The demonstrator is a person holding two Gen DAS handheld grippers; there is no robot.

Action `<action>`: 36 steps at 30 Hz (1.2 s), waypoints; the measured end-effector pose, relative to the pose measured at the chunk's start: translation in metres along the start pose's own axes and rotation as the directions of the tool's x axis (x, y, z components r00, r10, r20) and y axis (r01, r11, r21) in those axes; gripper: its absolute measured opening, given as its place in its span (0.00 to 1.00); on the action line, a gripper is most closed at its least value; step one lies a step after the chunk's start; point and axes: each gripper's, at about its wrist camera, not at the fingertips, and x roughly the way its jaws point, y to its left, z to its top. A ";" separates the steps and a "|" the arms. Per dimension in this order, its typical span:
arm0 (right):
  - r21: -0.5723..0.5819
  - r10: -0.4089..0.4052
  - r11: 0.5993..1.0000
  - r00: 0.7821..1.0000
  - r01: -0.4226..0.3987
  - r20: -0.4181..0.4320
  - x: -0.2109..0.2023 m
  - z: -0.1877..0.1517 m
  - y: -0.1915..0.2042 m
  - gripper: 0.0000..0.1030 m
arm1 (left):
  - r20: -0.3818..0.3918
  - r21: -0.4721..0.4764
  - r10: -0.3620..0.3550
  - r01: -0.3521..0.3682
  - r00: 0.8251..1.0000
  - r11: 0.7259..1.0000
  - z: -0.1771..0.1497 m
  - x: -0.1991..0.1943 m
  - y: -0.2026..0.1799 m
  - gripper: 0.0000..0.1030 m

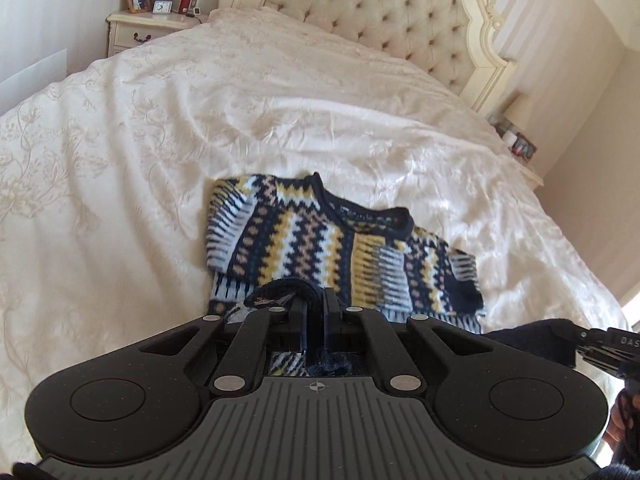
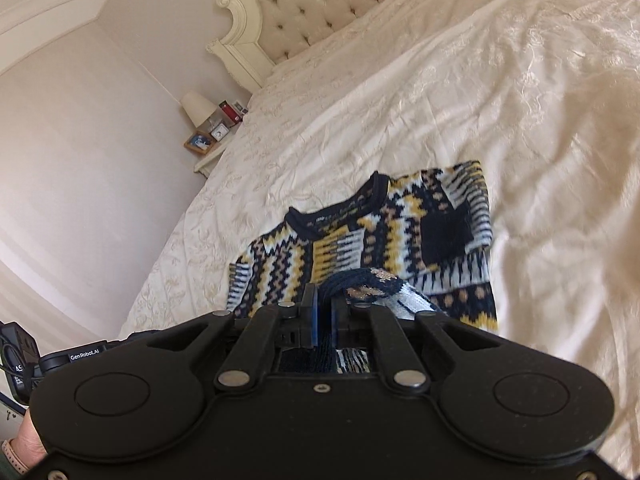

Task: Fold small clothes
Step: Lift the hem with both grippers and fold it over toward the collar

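Two black two-finger grippers work over a wide bed covered by a cream floral-embossed bedspread (image 1: 280,92), which stretches ahead of both to a tufted cream headboard (image 1: 384,12). Just ahead of the fingers lies a small knitted sweater in navy, yellow and white zigzag bands (image 1: 320,244), sleeves folded across its front, neckline pointing away. The left gripper (image 1: 316,304) is pinched narrow on the sweater's navy ribbed hem, raised off the bedspread. The right gripper (image 2: 324,300) is likewise clamped on that hem, further along.
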 end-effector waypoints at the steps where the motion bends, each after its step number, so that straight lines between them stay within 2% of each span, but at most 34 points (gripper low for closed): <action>1: -0.008 -0.004 1.000 1.000 0.004 0.007 0.005 0.006 0.001 0.12 | 0.007 -0.004 -0.003 0.003 1.000 1.000 0.007 0.005 -0.001 0.06; 9: -0.022 -0.053 0.998 0.998 0.054 0.032 0.058 0.053 -0.003 0.12 | 0.024 0.007 -0.005 0.005 1.000 1.000 0.052 0.057 -0.008 0.06; 16: 0.009 -0.115 0.993 0.993 0.115 0.002 0.110 0.076 -0.017 0.12 | -0.021 -0.022 0.010 -0.011 1.000 1.000 0.078 0.107 0.002 0.06; 25: 0.036 -0.208 0.977 0.975 0.211 -0.078 0.179 0.089 -0.039 0.12 | -0.114 -0.003 0.053 -0.054 0.992 0.999 0.089 0.174 0.018 0.06; 36: 0.020 -0.291 0.954 0.944 0.298 -0.154 0.232 0.100 -0.050 0.12 | -0.178 -0.042 0.073 -0.082 0.981 0.996 0.102 0.223 0.033 0.09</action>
